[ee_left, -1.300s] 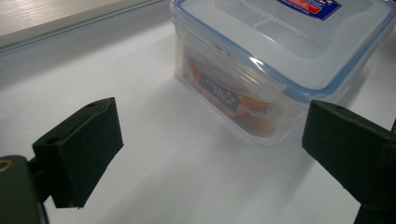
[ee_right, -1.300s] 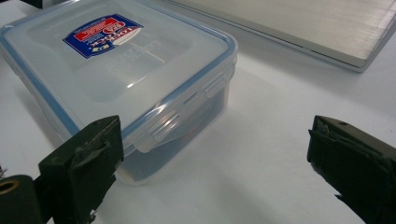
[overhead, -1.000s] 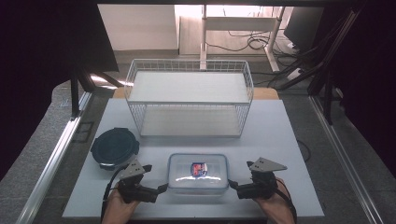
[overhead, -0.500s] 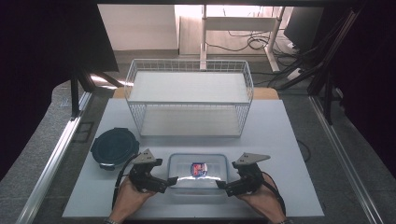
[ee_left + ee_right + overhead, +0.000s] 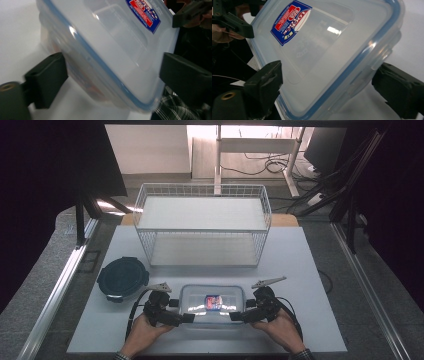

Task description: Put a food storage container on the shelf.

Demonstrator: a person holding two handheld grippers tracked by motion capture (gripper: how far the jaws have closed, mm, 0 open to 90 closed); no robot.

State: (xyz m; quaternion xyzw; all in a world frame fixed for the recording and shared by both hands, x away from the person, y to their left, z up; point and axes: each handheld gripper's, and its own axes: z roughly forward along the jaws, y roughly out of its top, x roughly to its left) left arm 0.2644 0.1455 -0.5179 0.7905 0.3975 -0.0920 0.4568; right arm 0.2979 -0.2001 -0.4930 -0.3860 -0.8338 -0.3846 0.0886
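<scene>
Container: a clear plastic box with a blue-edged lid lies flat on the white table, near the front edge, between the two hands.
Label: a red and blue sticker sits in the middle of the lid.
Left gripper: it comes to the box from its left end, near the front corner. In the left gripper view one jaw is beside the wall of the box and the other is beyond the lid edge, so a corner of the box is between the jaws. The jaws have just been closing a little but stand wide; I see no pad pressing on the plastic.
Right gripper: it is at the right end of the box, also near the front corner. In the right gripper view the box corner is between the two jaws, with a small gap on each side. These jaws also have just been closing and are wide, not gripping.
Hands: the left hand and the right hand rest low at the front of the table.
Wire rack: a white wire shelf stands behind the box, well apart from it.
Dark lid: a round dark container lies to the left of the box, near the left gripper but apart.
</scene>
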